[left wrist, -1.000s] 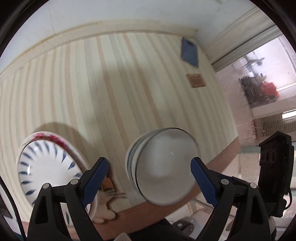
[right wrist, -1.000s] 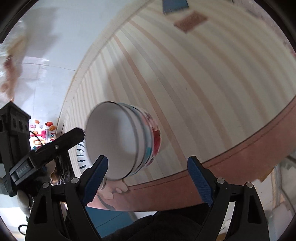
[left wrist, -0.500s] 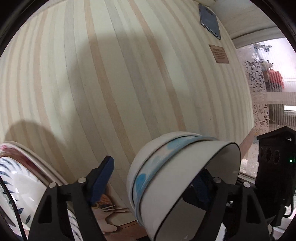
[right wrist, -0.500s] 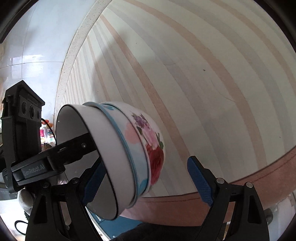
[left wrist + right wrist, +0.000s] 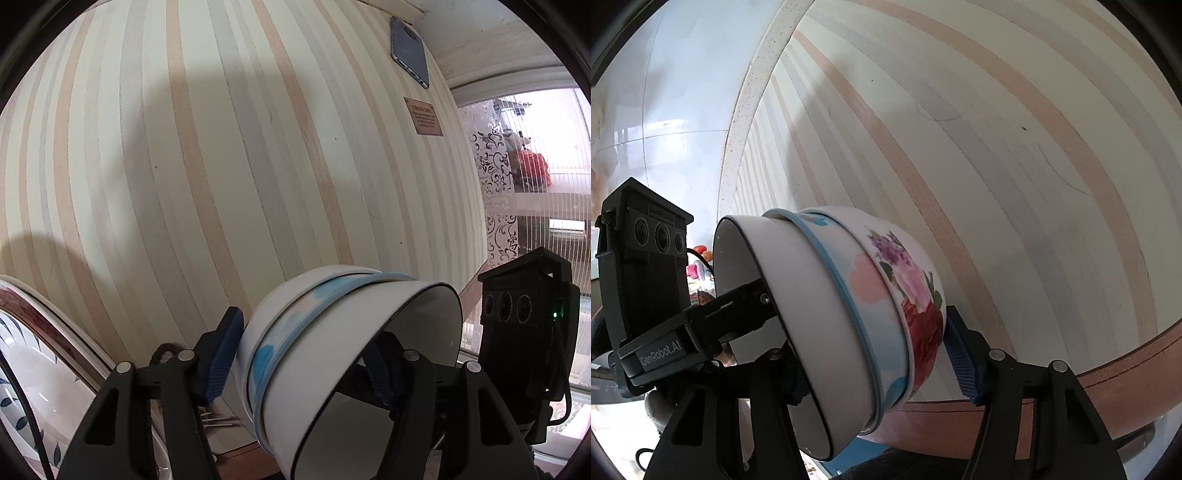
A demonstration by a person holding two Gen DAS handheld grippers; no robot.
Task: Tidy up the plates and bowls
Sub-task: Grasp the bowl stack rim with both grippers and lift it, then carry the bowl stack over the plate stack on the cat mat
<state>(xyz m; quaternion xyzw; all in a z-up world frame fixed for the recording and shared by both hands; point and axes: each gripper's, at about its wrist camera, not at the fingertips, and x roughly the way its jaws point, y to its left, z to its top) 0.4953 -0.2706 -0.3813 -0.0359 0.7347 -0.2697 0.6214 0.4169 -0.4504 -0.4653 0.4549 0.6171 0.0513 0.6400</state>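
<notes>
A stack of three nested bowls sits between my left gripper's blue pads, white bowl innermost, blue-rimmed one around it. The left pad presses the outermost bowl's wall and the right pad shows inside the white bowl's opening, so this gripper is shut on the stack. In the right wrist view the same stack, with a floral outer bowl, fills my right gripper. Its right pad touches the floral bowl's base; its left finger is hidden behind the white bowl.
Stacked plates, one with blue leaves and one with a red rim, lie at the lower left on the striped table. A phone and a small brown plaque lie far off. The table's brown edge runs close by.
Both grippers have come down around the bowl stack, which now looms large between the fingers. The left gripper's pads have narrowed onto it; the right gripper's gap shrank slightly.
</notes>
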